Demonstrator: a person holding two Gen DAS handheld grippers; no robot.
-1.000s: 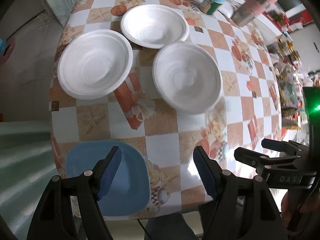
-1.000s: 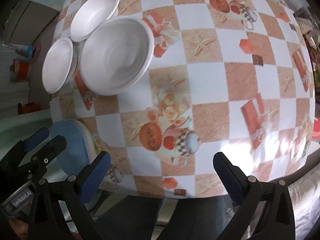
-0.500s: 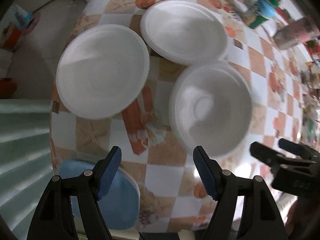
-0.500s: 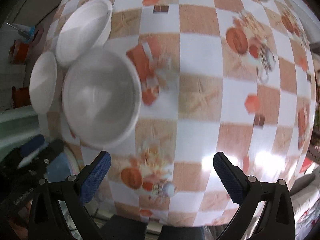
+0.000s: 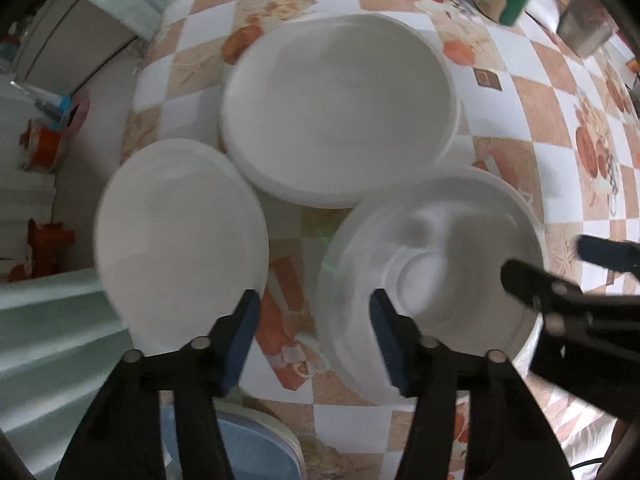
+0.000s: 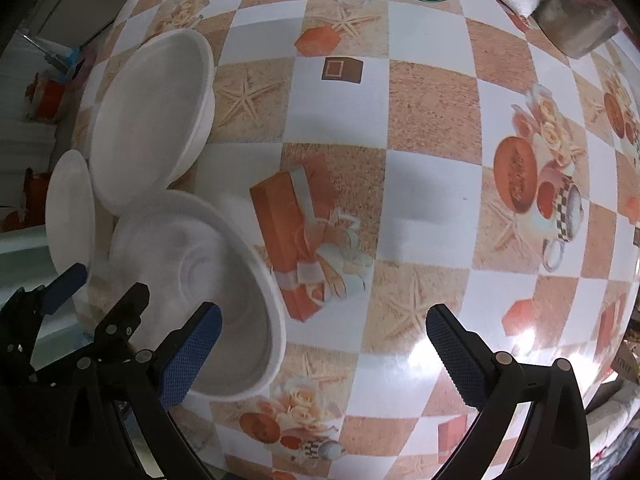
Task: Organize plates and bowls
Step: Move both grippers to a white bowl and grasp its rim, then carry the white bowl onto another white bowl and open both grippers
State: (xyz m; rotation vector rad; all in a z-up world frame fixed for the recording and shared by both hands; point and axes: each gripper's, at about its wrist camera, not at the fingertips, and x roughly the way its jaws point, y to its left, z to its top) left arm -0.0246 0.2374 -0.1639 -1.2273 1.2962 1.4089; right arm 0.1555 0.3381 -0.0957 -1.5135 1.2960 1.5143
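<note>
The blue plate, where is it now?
In the left wrist view, the blue plate lies at the table's near edge, bottom left, behind the left gripper, nearer than the three white bowls.

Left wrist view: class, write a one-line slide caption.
Left gripper open above three white bowls on a checked table, right gripper alongside.

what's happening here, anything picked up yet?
Nothing held yet. A person has both tongs over three white bowls on the checkered table. The left tongs have just been closing, bracketing the near rim of the nearest bowl without gripping it. The right tongs hang wide open beside that bowl.
</note>
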